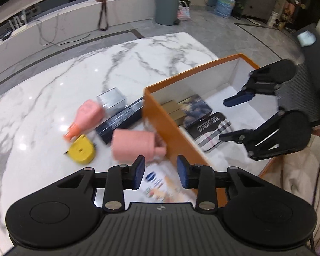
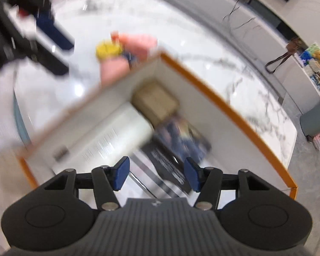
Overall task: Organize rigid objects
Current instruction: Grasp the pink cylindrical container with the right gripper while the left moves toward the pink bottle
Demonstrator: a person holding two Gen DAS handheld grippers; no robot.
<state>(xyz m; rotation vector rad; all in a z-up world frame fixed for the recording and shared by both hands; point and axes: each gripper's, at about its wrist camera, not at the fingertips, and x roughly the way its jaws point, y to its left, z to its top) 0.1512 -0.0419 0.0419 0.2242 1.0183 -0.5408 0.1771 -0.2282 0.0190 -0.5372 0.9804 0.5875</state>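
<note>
An orange box [image 1: 157,117] with a white inside stands on the marble table [image 1: 121,64]. It holds a brown carton [image 2: 155,102], a blue-patterned box [image 1: 195,108], a black packet [image 1: 209,125] and a white roll [image 2: 115,136]. Left of it lie a pink bottle with an orange cap [image 1: 87,115], a second pink bottle [image 1: 134,147], a yellow tape measure [image 1: 82,150], a clear box [image 1: 112,102] and a long dark box [image 1: 119,123]. My left gripper [image 1: 161,173] hangs open and empty above a leaflet [image 1: 157,183]. Over the box, my right gripper [image 2: 156,175] [image 1: 230,118] is open and empty.
A grey bin [image 1: 167,6] and a water jug [image 1: 224,4] stand on the floor beyond the table. A black mesh chair [image 1: 305,81] is behind the right gripper. A long white counter [image 1: 74,21] runs along the back. The right wrist view is motion-blurred.
</note>
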